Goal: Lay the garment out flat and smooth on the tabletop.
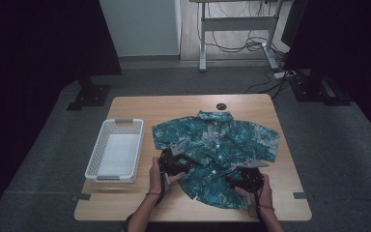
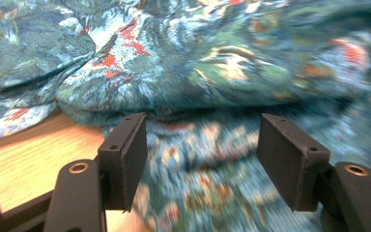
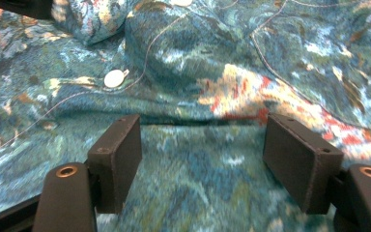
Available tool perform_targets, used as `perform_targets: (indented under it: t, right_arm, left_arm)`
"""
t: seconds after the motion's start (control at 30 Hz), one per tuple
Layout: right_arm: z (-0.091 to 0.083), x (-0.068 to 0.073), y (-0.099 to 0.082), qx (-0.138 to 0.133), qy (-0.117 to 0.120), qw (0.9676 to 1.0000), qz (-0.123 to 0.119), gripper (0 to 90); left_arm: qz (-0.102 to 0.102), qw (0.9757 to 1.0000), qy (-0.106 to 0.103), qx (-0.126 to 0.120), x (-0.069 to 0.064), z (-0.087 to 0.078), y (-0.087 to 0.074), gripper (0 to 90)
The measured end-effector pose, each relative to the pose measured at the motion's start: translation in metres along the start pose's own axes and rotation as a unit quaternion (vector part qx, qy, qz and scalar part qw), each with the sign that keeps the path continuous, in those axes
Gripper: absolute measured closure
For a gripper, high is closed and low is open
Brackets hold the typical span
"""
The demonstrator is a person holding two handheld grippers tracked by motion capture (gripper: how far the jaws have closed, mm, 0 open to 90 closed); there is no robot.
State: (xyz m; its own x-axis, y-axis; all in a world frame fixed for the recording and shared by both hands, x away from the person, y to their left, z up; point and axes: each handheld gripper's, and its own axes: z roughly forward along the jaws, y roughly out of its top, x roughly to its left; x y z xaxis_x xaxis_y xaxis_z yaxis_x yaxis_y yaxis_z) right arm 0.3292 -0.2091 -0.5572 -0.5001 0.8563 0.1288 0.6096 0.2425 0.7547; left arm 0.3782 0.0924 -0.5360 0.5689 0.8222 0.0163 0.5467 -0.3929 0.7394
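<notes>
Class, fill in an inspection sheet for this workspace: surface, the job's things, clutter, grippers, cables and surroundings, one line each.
Surface: wooden table, bare wood along the near edge.
Job's things: patterned teal shirt lying front up, collar at the far side, lower part rumpled by the grippers.
Clutter: white basket left of the shirt; small dark round thing at the far edge.
Grippers: left gripper and right gripper both open, jaws over the shirt fabric, pads not pressing on it.
Cables: a cable trails from the right gripper; loose cables on the floor beyond the table.
Surroundings: grey floor, a desk frame behind, dark panels at both sides.
</notes>
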Motion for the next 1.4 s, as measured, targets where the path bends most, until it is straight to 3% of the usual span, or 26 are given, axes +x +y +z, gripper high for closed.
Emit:
perform_targets:
  t: [0.13, 0.27, 0.43, 0.53, 0.73, 0.83, 0.9, 1.03, 1.2, 1.4]
  right_arm:
    - [-0.008, 0.004, -0.009, -0.001, 0.002, 0.9999, -0.014, 28.7]
    - [-0.018, 0.011, -0.016, -0.001, 0.006, 0.9996, -0.026, 28.5]
    - [-0.027, 0.017, -0.02, -0.009, 0.01, 0.9993, -0.036, 28.5]
    - [-0.03, 0.02, -0.02, -0.012, 0.015, 0.999, -0.041, 29.0]
    - [-0.034, 0.023, -0.02, -0.015, 0.021, 0.9987, -0.045, 29.5]
    - [-0.034, 0.024, -0.02, -0.016, 0.019, 0.9987, -0.045, 29.6]
    - [-0.034, 0.025, -0.02, -0.016, 0.019, 0.9987, -0.045, 29.7]
    - [-0.032, 0.026, -0.021, -0.015, 0.021, 0.9986, -0.045, 29.7]
    - [-0.024, 0.026, -0.021, -0.007, 0.021, 0.9987, -0.047, 29.8]
    - [-0.02, 0.023, -0.024, 0.003, 0.016, 0.9991, -0.04, 30.6]
  left_arm:
    - [0.02, 0.9997, -0.011, -0.011, -0.007, -0.018, -0.008, 36.6]
    - [0.048, 0.9986, -0.019, 0.005, -0.015, -0.025, -0.016, 37.2]
    - [0.046, 0.9987, -0.02, 0.014, -0.016, -0.021, -0.022, 37.6]
    - [0.057, 0.9981, -0.002, 0.023, -0.019, -0.015, -0.024, 43.7]
    - [0.059, 0.998, -0.008, 0.018, -0.02, -0.013, -0.026, 48.3]
    - [0.061, 0.9975, -0.034, 0.006, -0.021, -0.015, -0.03, 62.0]
    - [0.056, 0.997, -0.053, 0.003, -0.02, -0.015, -0.031, 72.9]
    - [0.053, 0.9966, -0.063, 0.006, -0.02, -0.016, -0.032, 89.5]
    - [0.024, 0.9964, -0.081, -0.003, -0.017, -0.026, -0.036, 90.0]
    - [-0.01, 0.9936, -0.107, -0.036, -0.009, -0.06, -0.037, 90.0]
